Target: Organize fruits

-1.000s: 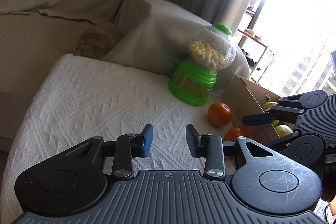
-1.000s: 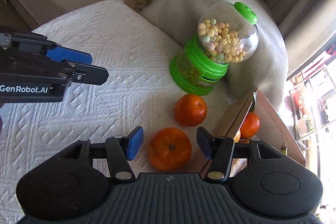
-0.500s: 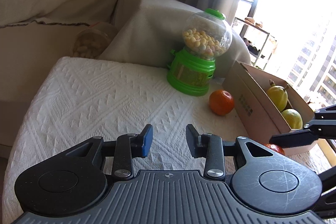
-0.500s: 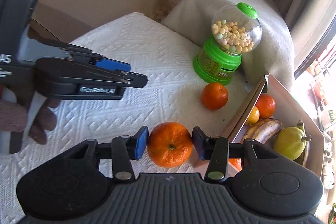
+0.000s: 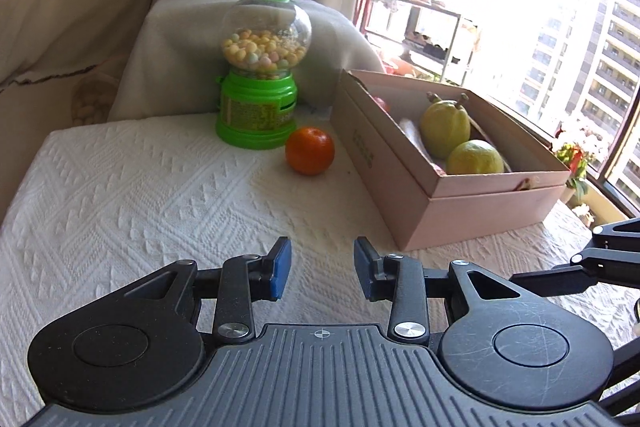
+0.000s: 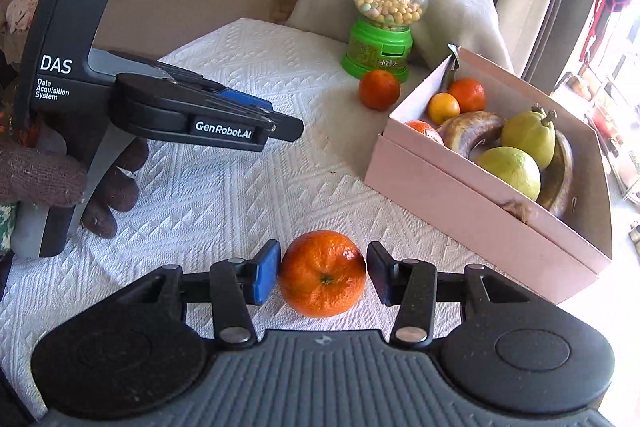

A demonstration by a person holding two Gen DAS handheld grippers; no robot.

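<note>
On white cloth by the pink box, w/ most fruit already inside, right gripper has a mandarin btwn its jaws, which are opening; left gripper spread, empty; 2nd mandarin left beside candy dispenser.

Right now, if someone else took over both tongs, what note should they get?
Left tongs: open, empty, above the white cloth.
Right tongs: jaws opening, with a mandarin between them, in front of the pink box.
Second mandarin: loose on the cloth beside the green candy dispenser.
Done: mandarins, pears and bananas lie in the box.
Left: both loose mandarins probably go into the box.
</note>
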